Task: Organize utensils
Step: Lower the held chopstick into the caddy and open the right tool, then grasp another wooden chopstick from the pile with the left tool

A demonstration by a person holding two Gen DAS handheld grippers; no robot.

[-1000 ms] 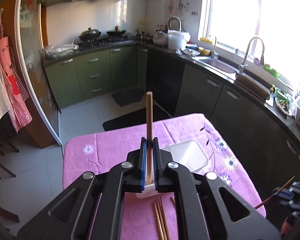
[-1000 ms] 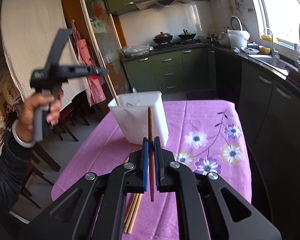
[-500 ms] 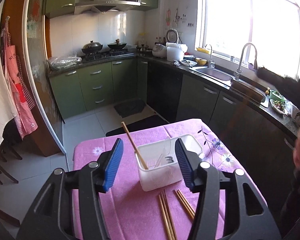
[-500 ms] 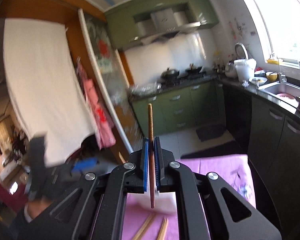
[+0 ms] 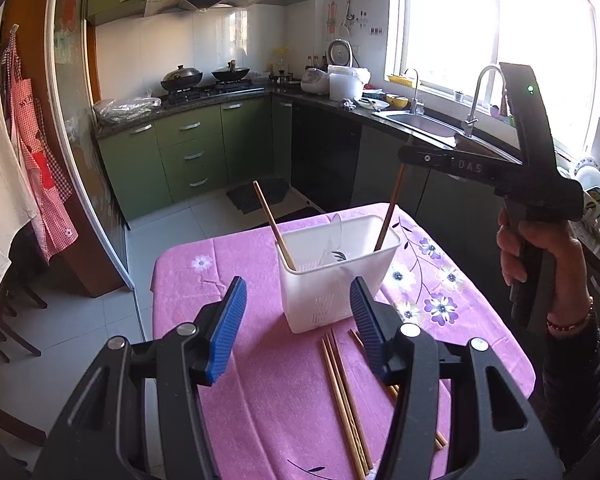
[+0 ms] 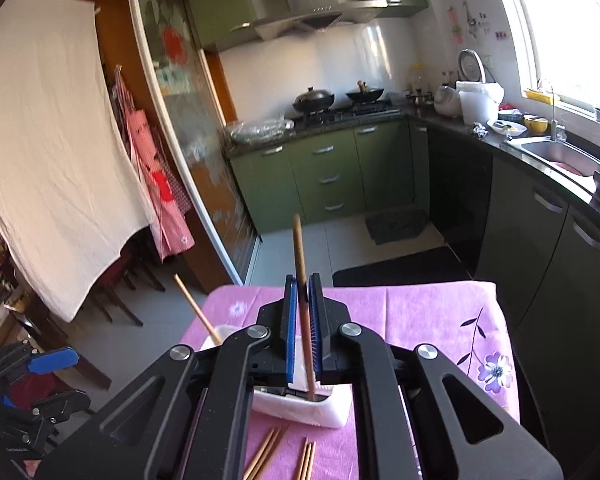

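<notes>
Above white holder (image 5: pixel 338 268), right gripper (image 6: pixel 303 320) pinching chopstick (image 6: pixel 300 256) upright, left gripper (image 5: pixel 298 320) spread.

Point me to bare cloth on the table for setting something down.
Free: the pink tablecloth left of the white bin, out to the table's left edge, and the flowered strip right of the bin. Crowded: in front of the bin, where loose chopsticks lie. The right gripper hangs over the bin.
</notes>
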